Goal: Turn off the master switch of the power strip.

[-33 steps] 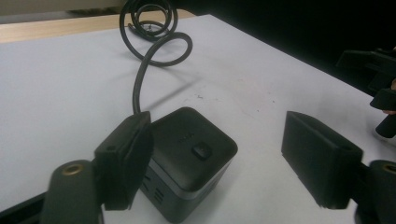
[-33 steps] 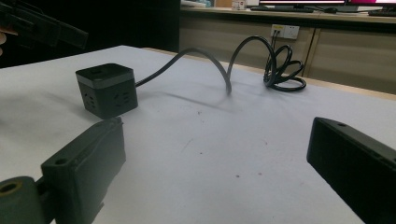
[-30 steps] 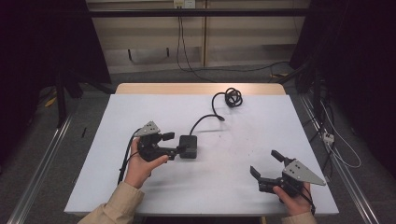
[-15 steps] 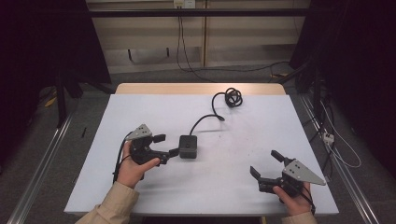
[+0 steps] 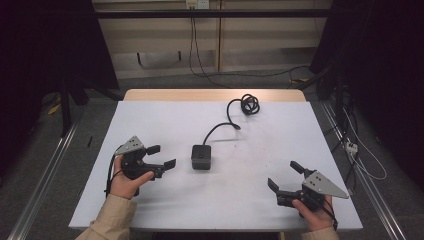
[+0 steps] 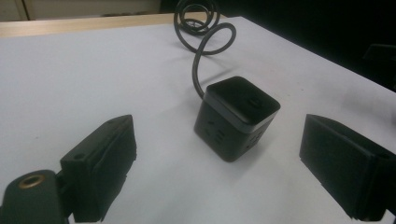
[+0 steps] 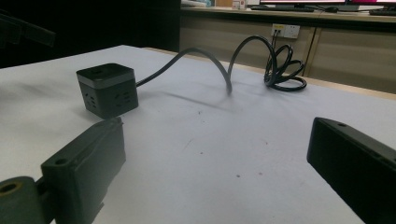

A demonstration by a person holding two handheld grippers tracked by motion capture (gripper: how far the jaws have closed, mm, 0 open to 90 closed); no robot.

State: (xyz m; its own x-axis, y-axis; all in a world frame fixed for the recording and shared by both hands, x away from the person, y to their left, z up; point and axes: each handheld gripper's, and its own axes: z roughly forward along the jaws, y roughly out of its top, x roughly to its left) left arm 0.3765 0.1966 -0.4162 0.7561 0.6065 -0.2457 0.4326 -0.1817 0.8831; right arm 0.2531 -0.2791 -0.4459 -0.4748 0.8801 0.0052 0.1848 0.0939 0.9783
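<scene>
A black cube power socket (image 5: 201,157) (image 6: 237,116) (image 7: 107,89) rests mid-table on the white table top (image 5: 260,150). Its dark cable (image 5: 220,128) (image 7: 210,58) arches away to a coil (image 5: 244,105) (image 6: 196,16) (image 7: 282,70) near the far edge. My left gripper (image 5: 162,156) (image 6: 219,172) is open, a short way left of the cube and pointing at it, nothing between its jaws. My right gripper (image 5: 285,176) (image 7: 215,172) is open near the front right of the table, well apart from the cube and holding nothing.
The table's wooden far edge (image 5: 210,95) lies just behind the coil. Loose cables (image 5: 360,155) run over the floor to the right of the table. A metal rail (image 5: 45,180) lies along the floor on the left.
My left gripper has drawn back leftward from the cube, leaving a gap between its jaws and the socket. The right gripper and the cube have stayed put.
</scene>
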